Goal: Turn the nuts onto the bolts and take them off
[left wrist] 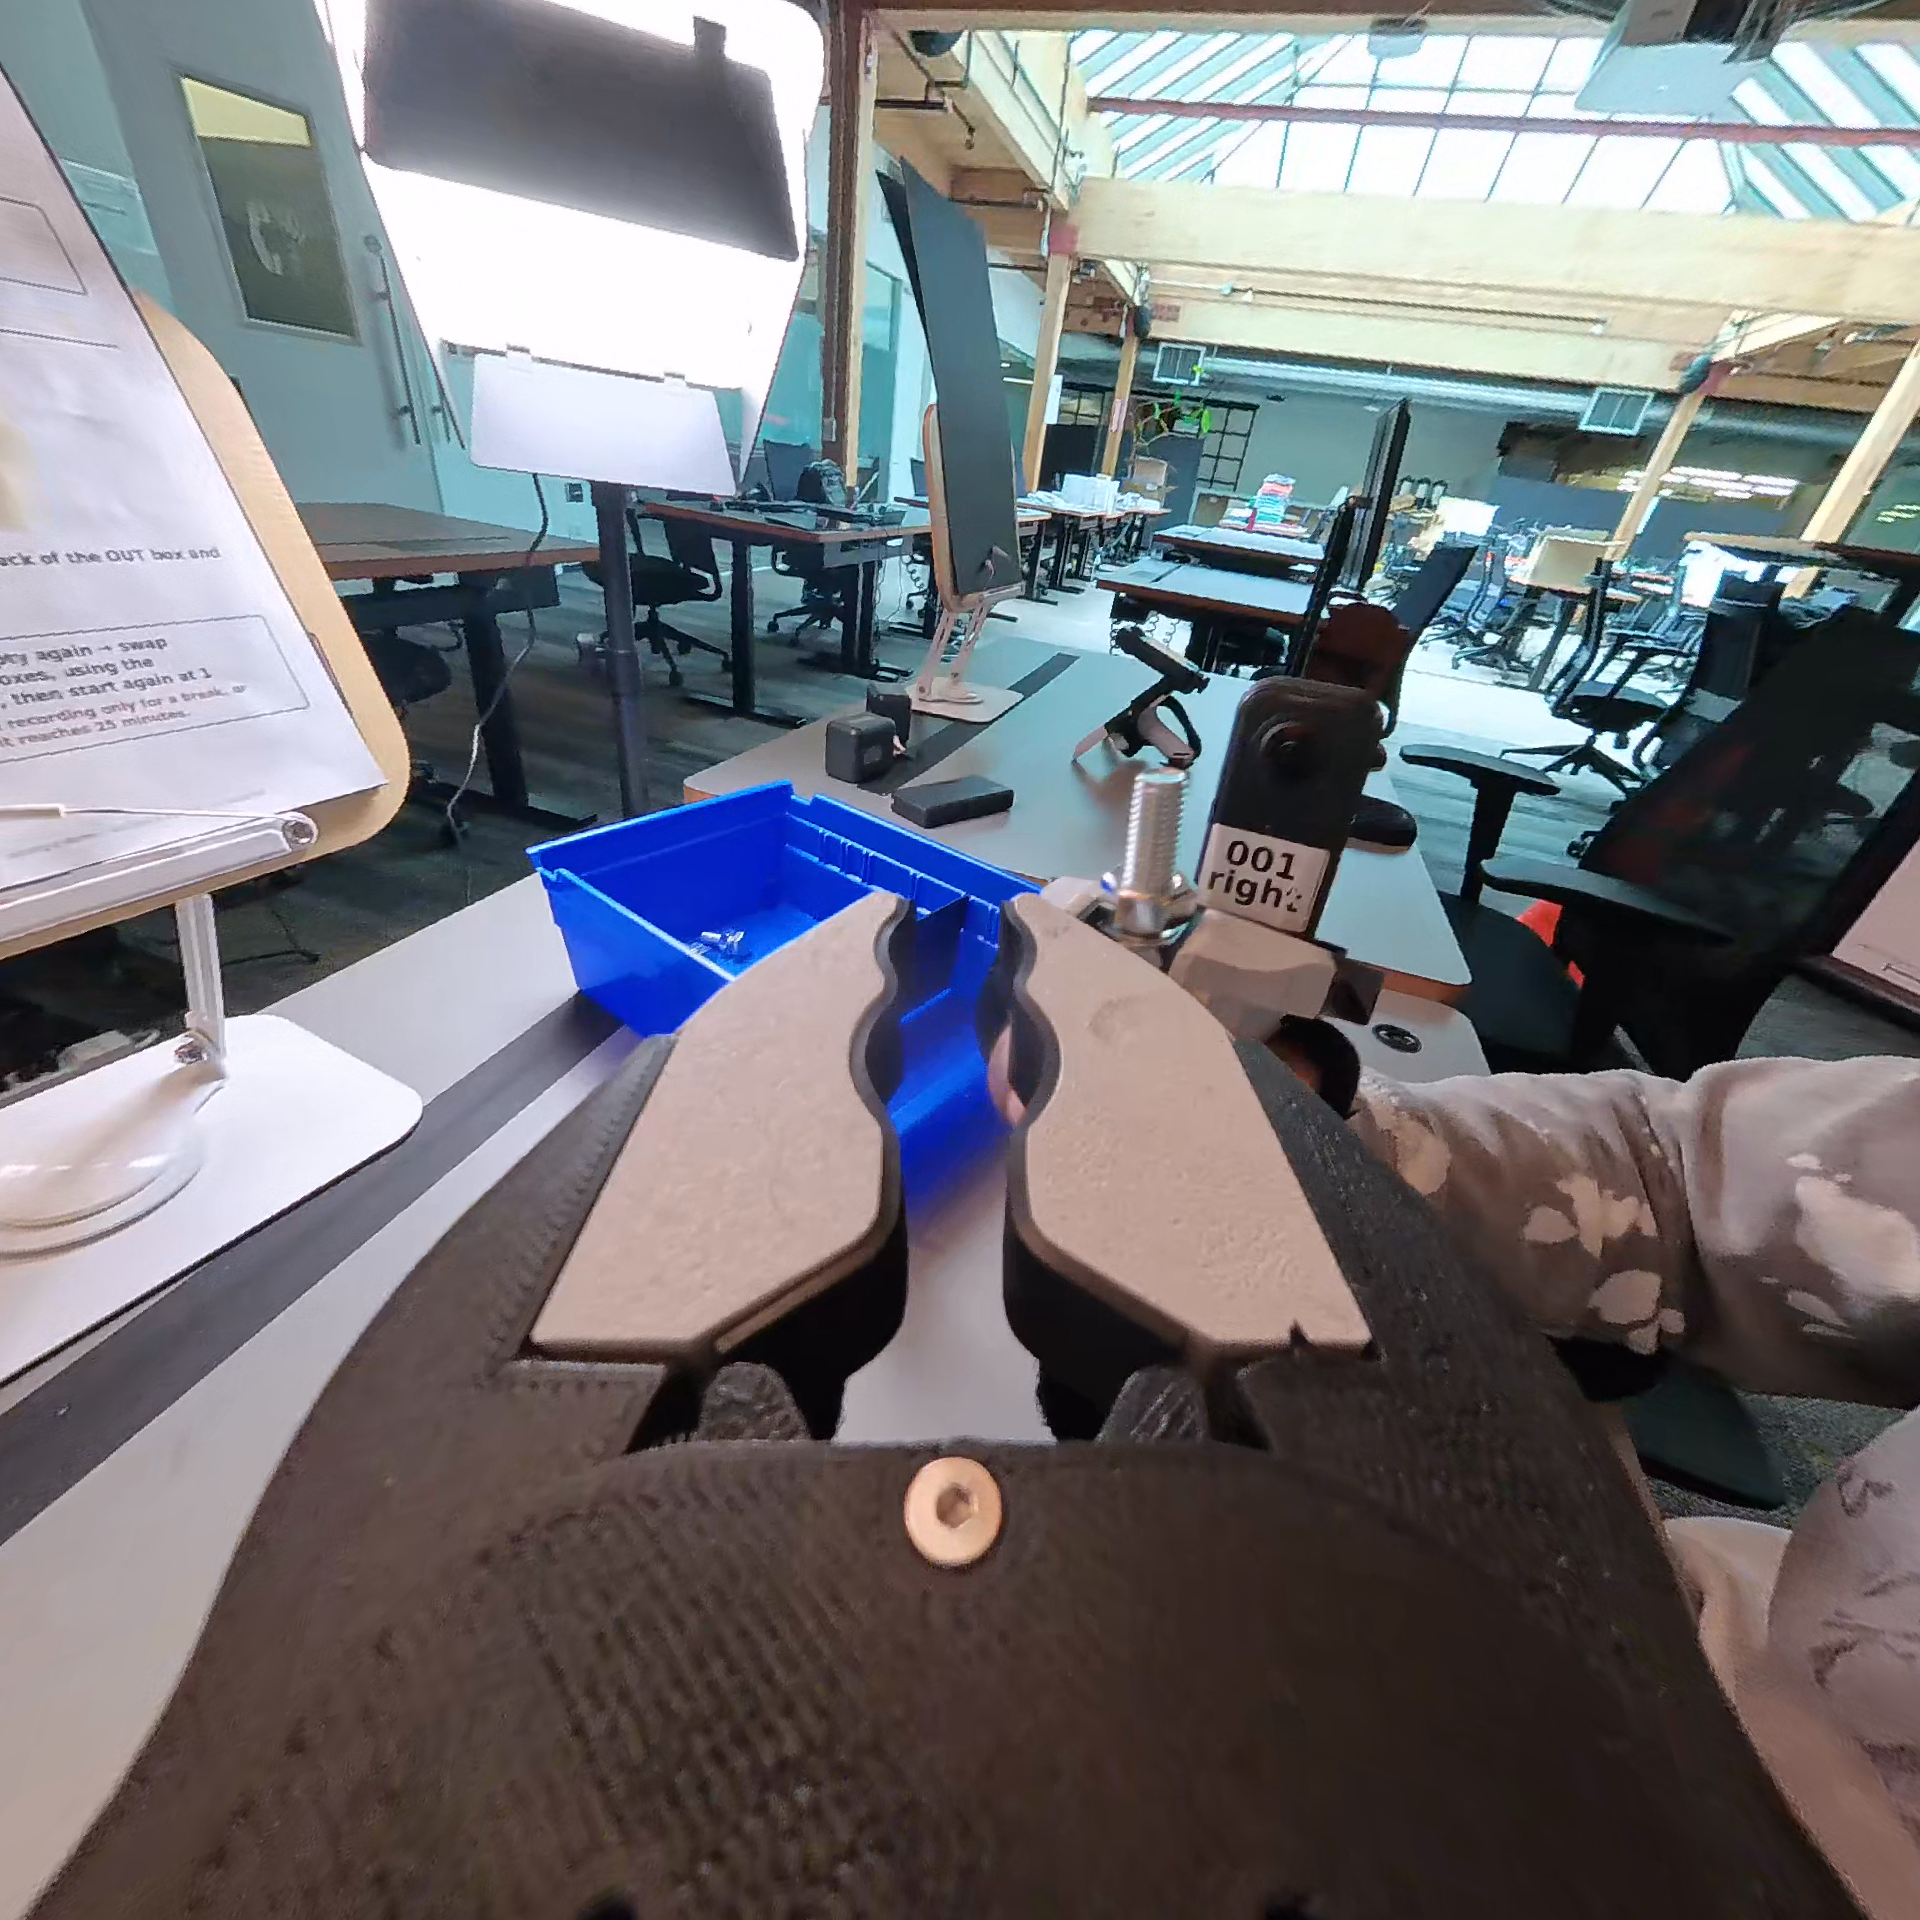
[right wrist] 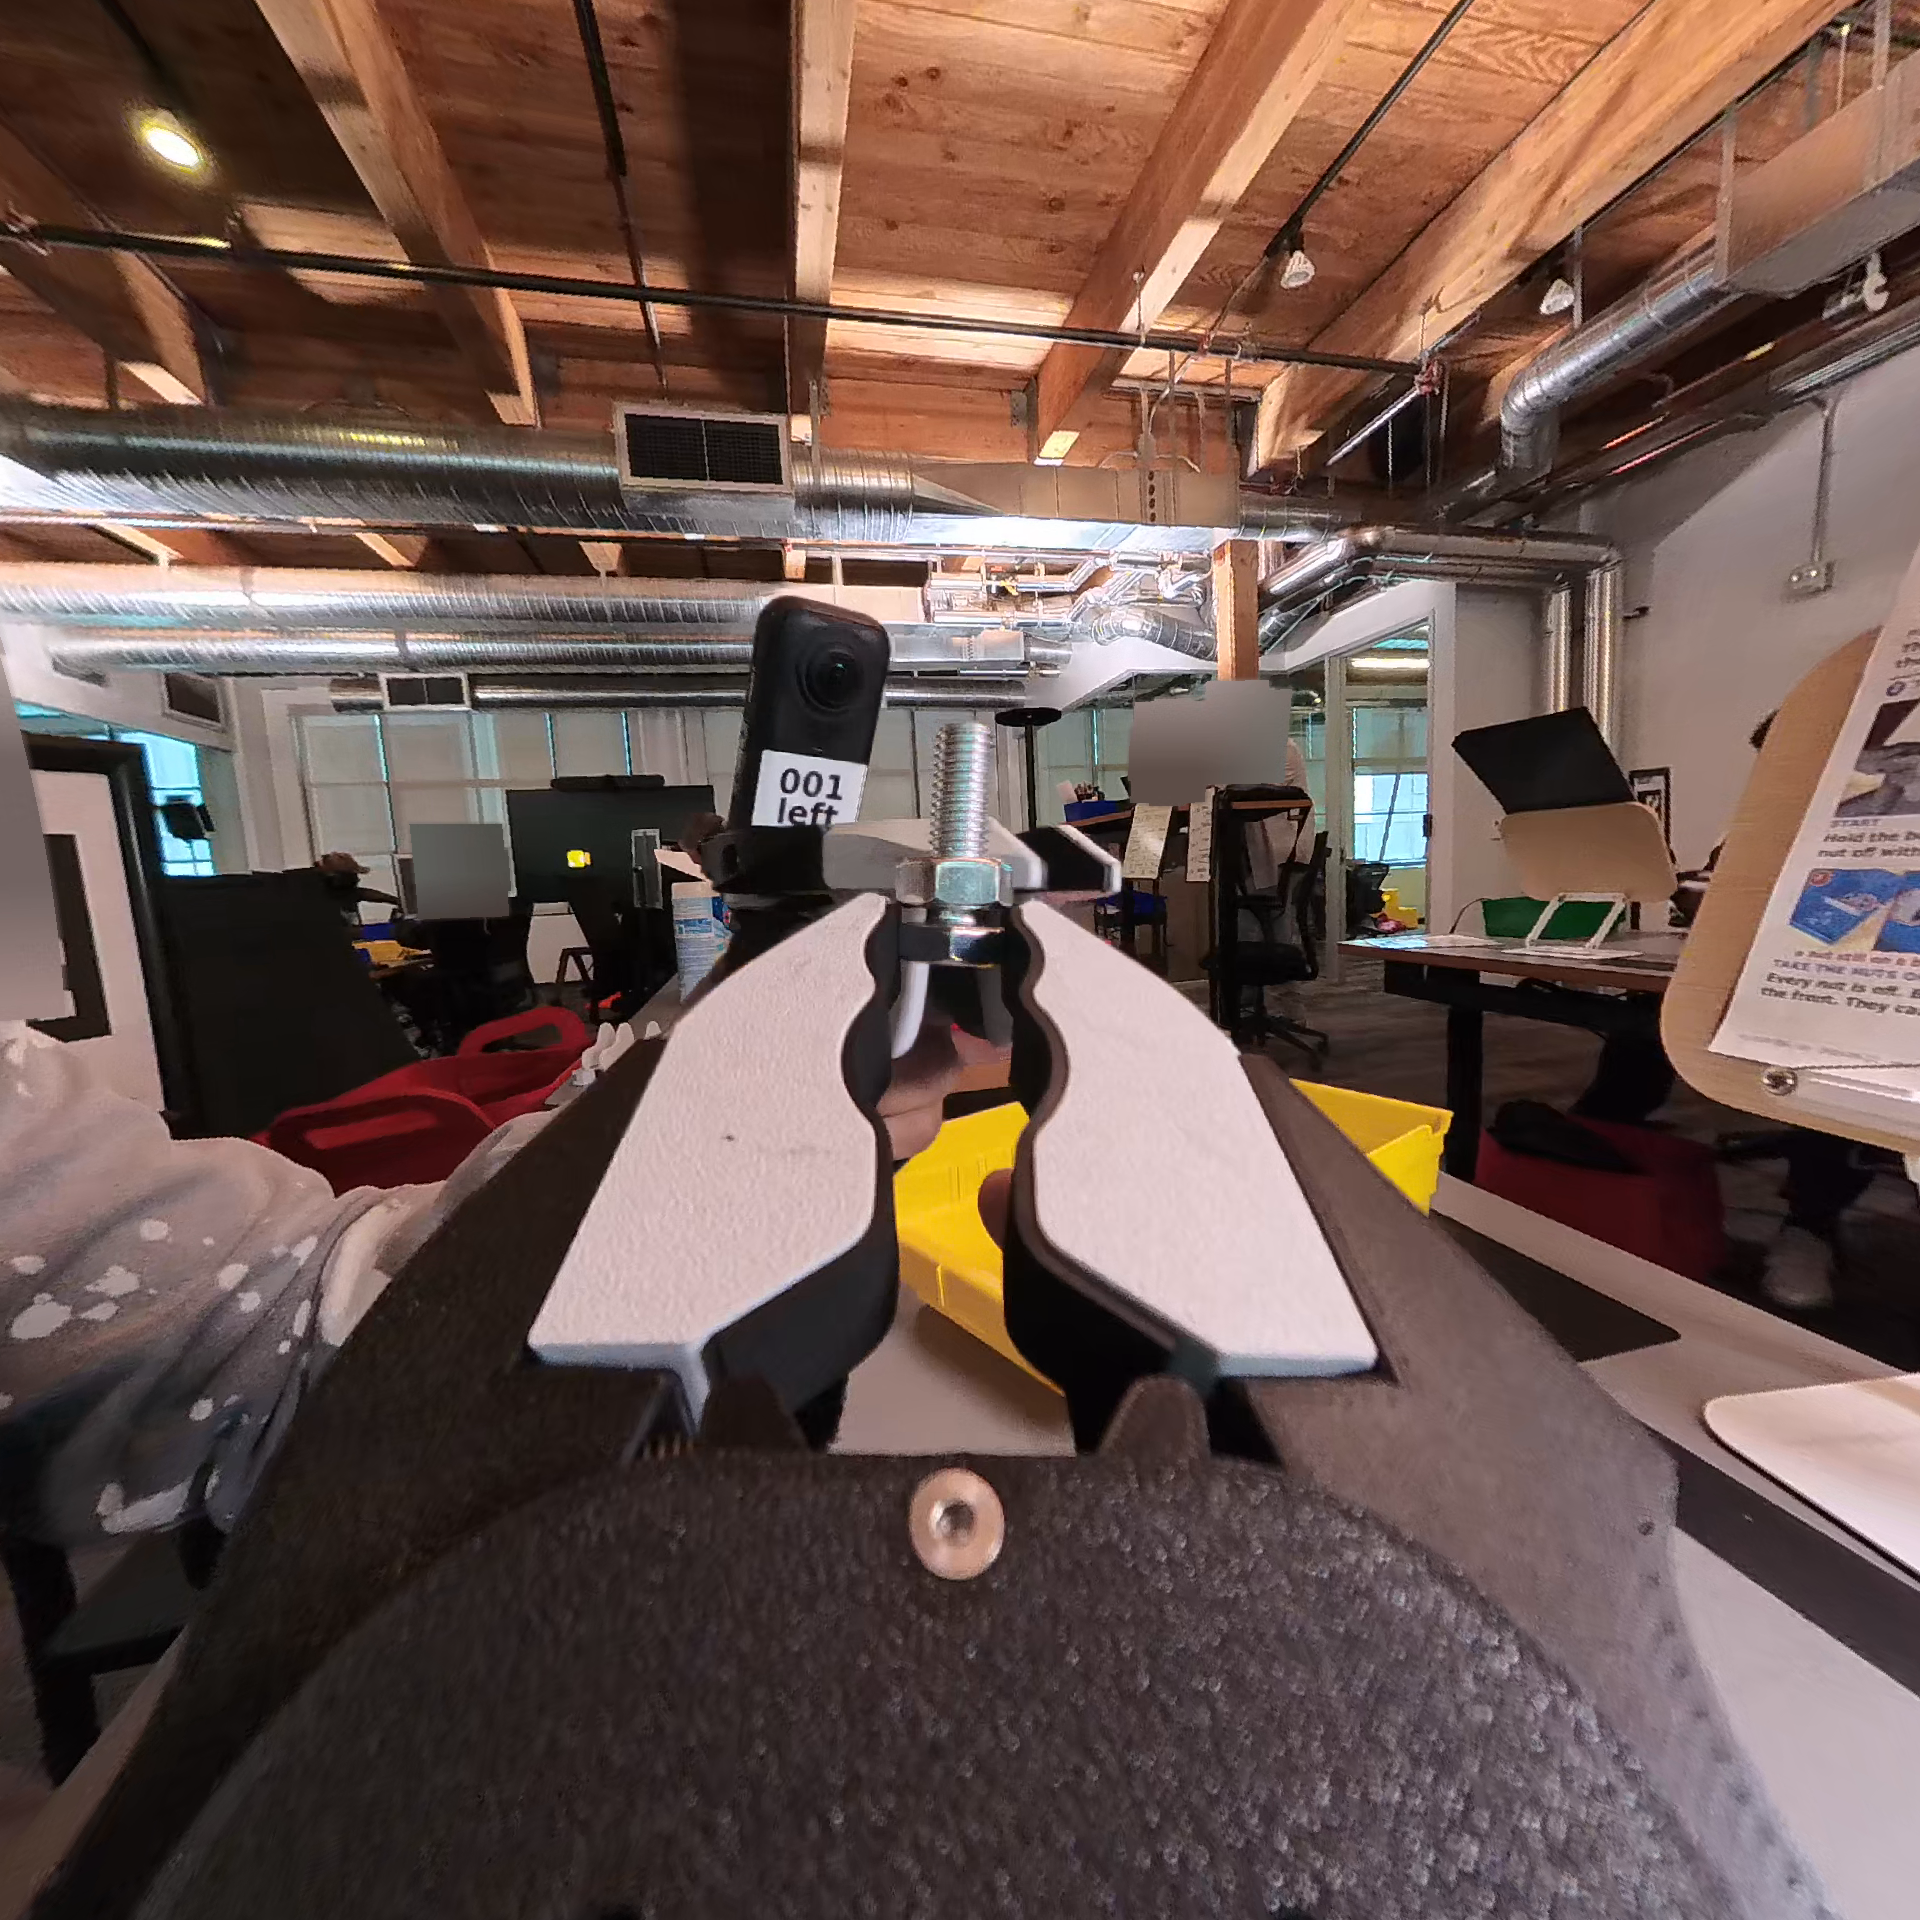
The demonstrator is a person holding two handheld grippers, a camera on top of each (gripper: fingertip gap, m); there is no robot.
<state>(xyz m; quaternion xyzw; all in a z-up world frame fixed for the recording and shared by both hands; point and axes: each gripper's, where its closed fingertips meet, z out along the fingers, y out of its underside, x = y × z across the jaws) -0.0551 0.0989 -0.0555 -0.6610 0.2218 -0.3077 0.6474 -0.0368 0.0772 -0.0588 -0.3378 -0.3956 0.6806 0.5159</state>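
A silver bolt [right wrist: 961, 774] stands upright with its threaded end up and a hex nut [right wrist: 956, 883] low on the thread, just above the head. My right gripper [right wrist: 956, 940] is shut on the bolt's head. In the left wrist view the bolt [left wrist: 1155, 821] and nut [left wrist: 1148, 902] stand just right of my left gripper [left wrist: 954, 914], which is slightly open and empty. One of its fingers [right wrist: 862, 844] shows behind the nut in the right wrist view. The gripper is beside the nut, not on it.
A blue bin [left wrist: 665, 914] sits on the grey table [left wrist: 343, 997] beyond my left gripper, with a small bolt [left wrist: 722, 942] inside. A yellow bin [right wrist: 1371, 1132] lies under my right gripper. A document stand [left wrist: 156, 1101] is at the left. A person's patterned sleeve [left wrist: 1621, 1195] is at the right. My two grippers' fingertips are within a few centimetres of each other.
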